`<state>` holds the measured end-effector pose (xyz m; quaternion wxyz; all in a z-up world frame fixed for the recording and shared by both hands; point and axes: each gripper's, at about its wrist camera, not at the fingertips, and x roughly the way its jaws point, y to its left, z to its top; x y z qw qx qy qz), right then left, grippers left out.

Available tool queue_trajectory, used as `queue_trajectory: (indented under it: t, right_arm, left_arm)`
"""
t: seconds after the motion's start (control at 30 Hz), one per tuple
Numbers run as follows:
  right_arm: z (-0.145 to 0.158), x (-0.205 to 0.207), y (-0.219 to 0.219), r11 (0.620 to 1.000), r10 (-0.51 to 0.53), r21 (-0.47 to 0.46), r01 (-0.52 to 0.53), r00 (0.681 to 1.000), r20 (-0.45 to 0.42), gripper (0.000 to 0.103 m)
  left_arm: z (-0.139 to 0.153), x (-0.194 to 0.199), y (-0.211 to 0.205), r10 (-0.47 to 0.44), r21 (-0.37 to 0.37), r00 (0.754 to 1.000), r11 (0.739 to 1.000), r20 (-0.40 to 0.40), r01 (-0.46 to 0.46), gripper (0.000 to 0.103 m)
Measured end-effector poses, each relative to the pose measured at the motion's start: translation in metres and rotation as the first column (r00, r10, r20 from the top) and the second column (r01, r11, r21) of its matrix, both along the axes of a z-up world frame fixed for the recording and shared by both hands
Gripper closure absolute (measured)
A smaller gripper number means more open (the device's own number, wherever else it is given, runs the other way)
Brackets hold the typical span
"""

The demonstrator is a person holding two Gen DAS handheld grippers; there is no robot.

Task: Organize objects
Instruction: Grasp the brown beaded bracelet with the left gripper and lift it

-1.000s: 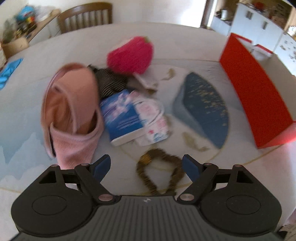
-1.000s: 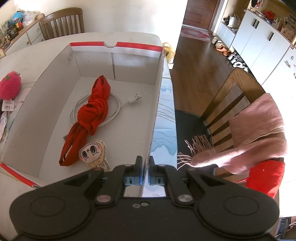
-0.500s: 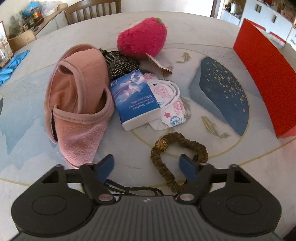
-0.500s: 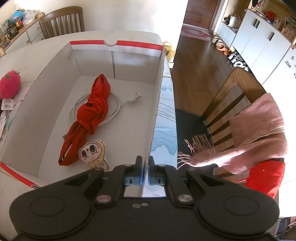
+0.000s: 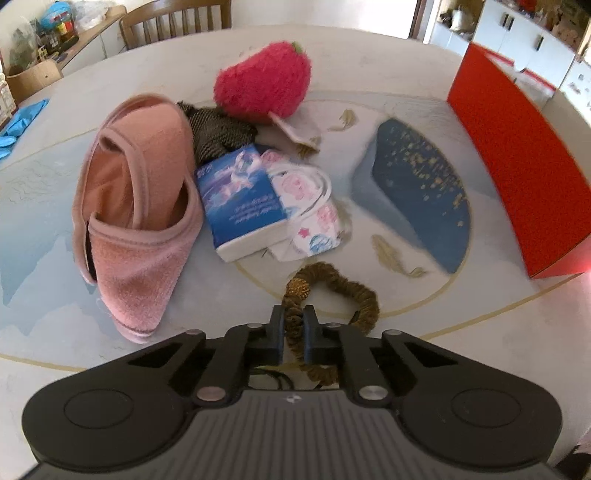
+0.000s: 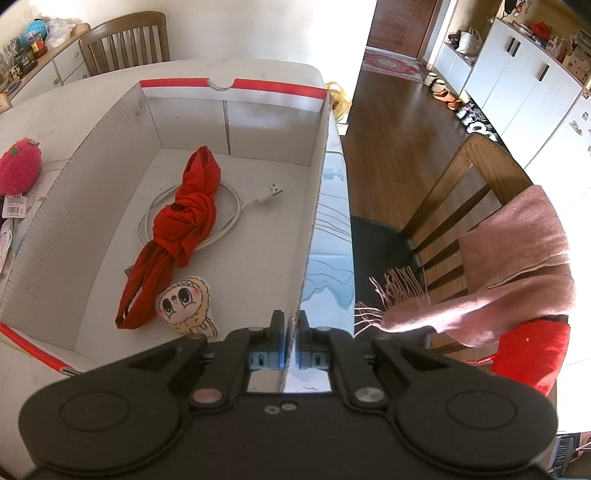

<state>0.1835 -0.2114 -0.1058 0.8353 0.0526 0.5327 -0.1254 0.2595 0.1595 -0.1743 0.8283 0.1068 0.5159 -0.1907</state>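
My left gripper point(image 5: 293, 325) is shut on a brown hair scrunchie point(image 5: 343, 288) with a gold bead, lying on the table at the near edge of the pile. Behind it lie a blue tissue pack point(image 5: 240, 199), a patterned face mask point(image 5: 310, 214), a pink slipper point(image 5: 136, 206), a dark mesh cloth point(image 5: 214, 129) and a pink plush strawberry point(image 5: 262, 81). My right gripper point(image 6: 290, 325) is shut on the right wall point(image 6: 314, 206) of the white cardboard box. Inside the box lie a red knotted cloth point(image 6: 181, 229), a white USB cable point(image 6: 236, 206) and a small cartoon doll point(image 6: 184, 306).
The box's red outer wall point(image 5: 517, 166) stands at the right of the left wrist view. A wooden chair point(image 6: 461, 206) with a pink scarf point(image 6: 517, 277) is right of the table. Another chair point(image 5: 173, 22) stands at the far side. Blue gloves point(image 5: 18, 125) lie at far left.
My left gripper has closed from wide open onto the scrunchie after moving in over it. My right gripper has stayed shut on the box wall.
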Motion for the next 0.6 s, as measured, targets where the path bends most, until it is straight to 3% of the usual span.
queue_trajectory:
  t: [0.37, 0.6]
  right_arm:
    - [-0.001, 0.0, -0.002, 1.0, 0.001, 0.004, -0.001, 1.0, 0.003, 0.099]
    - [-0.002, 0.001, -0.001, 1.0, 0.004, 0.004, -0.004, 1.0, -0.001, 0.099]
  left_arm:
    - [0.049, -0.003, -0.004, -0.016, -0.11, 0.998, 0.994, 0.066, 0.023, 0.097]
    - [0.08, -0.006, -0.025, -0.075, -0.169, 0.991, 0.981, 0.109, 0.093, 0.097]
